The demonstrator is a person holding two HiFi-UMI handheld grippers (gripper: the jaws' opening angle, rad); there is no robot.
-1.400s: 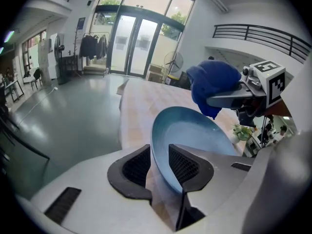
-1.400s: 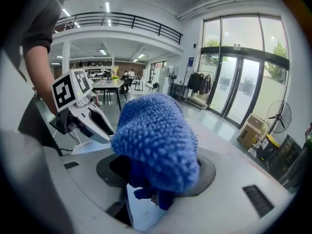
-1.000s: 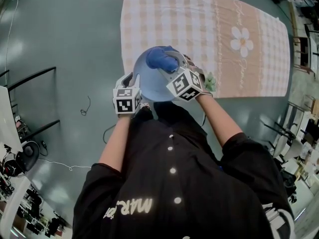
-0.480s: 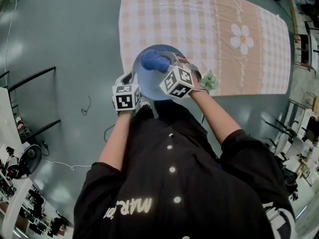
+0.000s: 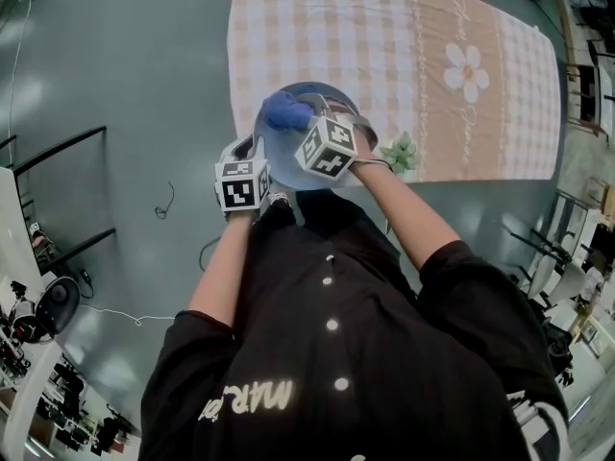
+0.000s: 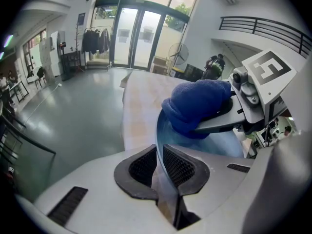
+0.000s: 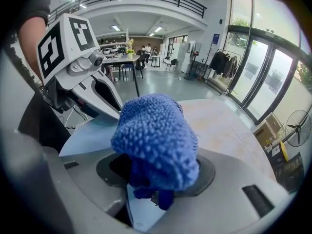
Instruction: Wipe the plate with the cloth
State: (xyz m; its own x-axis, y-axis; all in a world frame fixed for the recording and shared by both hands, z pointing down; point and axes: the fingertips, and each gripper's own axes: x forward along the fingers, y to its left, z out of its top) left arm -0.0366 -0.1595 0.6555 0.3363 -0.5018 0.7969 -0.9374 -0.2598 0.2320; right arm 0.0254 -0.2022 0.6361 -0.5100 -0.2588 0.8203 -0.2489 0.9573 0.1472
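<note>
Two grips: my left claw [image 6: 160, 168], just tightened, clamps the plate [image 6: 219, 143] by its rim; my right claw [image 7: 153, 179] pinches the cloth [image 7: 156, 130]. I judge we're mid-wipe, so next I should sweep across its face.

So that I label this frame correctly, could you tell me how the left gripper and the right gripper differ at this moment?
The left gripper pinches the plate's thin rim, its jaws having just been closing until nearly together; the right gripper clamps a bulky wad of cloth that bulges past its jaws. The left gripper sits at the plate's edge; the right gripper lies over its face. Both are shut on something blue.
</note>
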